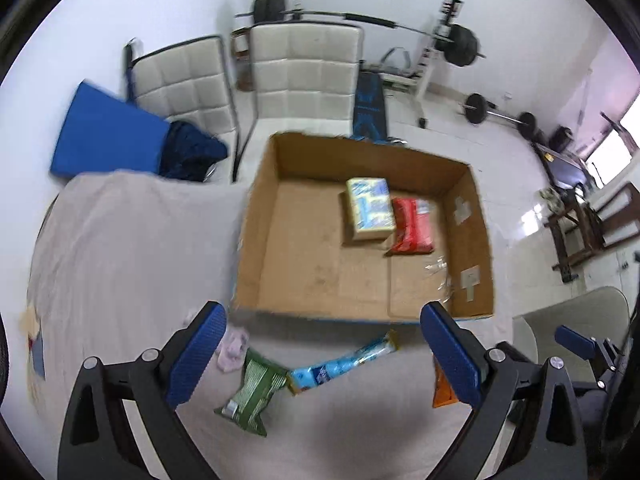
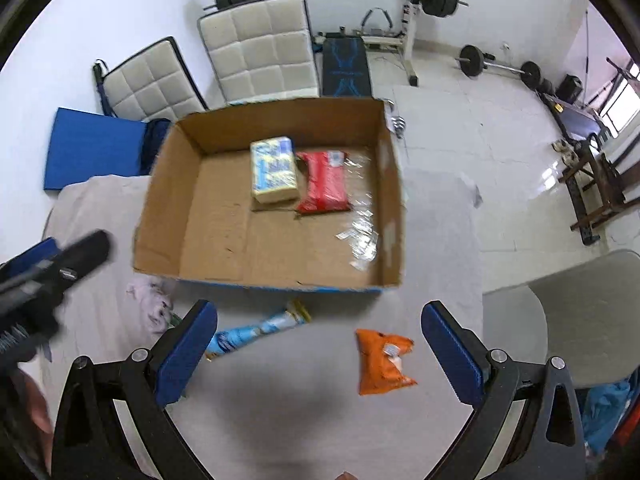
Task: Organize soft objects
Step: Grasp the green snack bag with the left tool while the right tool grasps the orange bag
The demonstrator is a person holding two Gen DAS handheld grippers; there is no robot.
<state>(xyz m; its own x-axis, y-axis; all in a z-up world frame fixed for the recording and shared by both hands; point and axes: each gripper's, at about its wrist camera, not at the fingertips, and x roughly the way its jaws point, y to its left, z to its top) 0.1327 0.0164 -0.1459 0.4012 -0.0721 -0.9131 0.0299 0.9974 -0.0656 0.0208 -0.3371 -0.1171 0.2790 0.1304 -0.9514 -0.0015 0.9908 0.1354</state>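
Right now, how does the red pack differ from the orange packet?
The red pack lies inside the cardboard box, beside a yellow and blue pack; the orange packet lies outside on the cloth-covered table. The red pack looks longer and flatter, the orange packet crumpled. Both lie untouched.

A cloth-covered table (image 2: 280, 420) carries a cardboard box (image 2: 168, 208), orange packet (image 2: 380, 364), blue packet (image 2: 248, 332), green packet (image 1: 256, 392) and pale cloth (image 2: 150, 304).
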